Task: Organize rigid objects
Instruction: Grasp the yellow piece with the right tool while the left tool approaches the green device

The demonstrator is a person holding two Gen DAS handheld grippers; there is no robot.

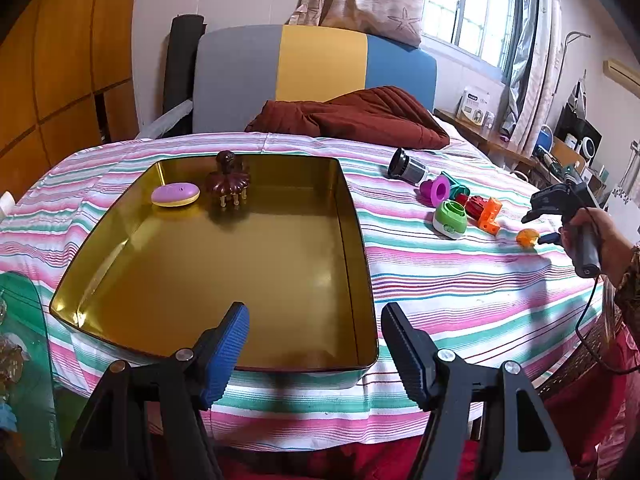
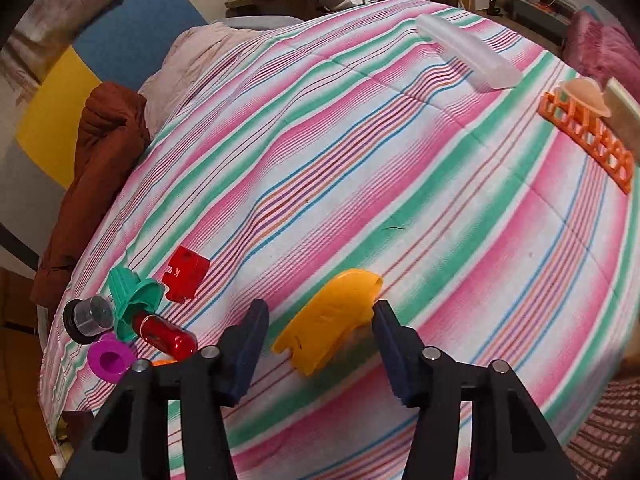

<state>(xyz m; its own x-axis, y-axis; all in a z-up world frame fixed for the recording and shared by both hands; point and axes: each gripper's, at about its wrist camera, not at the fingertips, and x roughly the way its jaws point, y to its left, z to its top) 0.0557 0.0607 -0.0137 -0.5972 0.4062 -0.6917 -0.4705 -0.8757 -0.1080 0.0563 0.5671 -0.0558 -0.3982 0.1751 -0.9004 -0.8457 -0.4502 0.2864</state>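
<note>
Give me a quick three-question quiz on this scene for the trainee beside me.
1. True or false: the gold tin already holds the purple oval case and the brown claw clip.
2. What lies between the right gripper fingers: A) red block, B) yellow plastic piece, C) clear tube?
3. Is the left gripper holding anything?

Key: 1 true. 2 B, with the left pad clear of it. 3 No, it is open over the tin's near edge.

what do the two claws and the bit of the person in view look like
Both claws, left claw and right claw, have black angular plastic frames with silver pivot pins and ribbed dark-blue pads. Seen from the left wrist, the right claw has a grey pistol handle trailing a black cable. A patterned sleeve shows.
</note>
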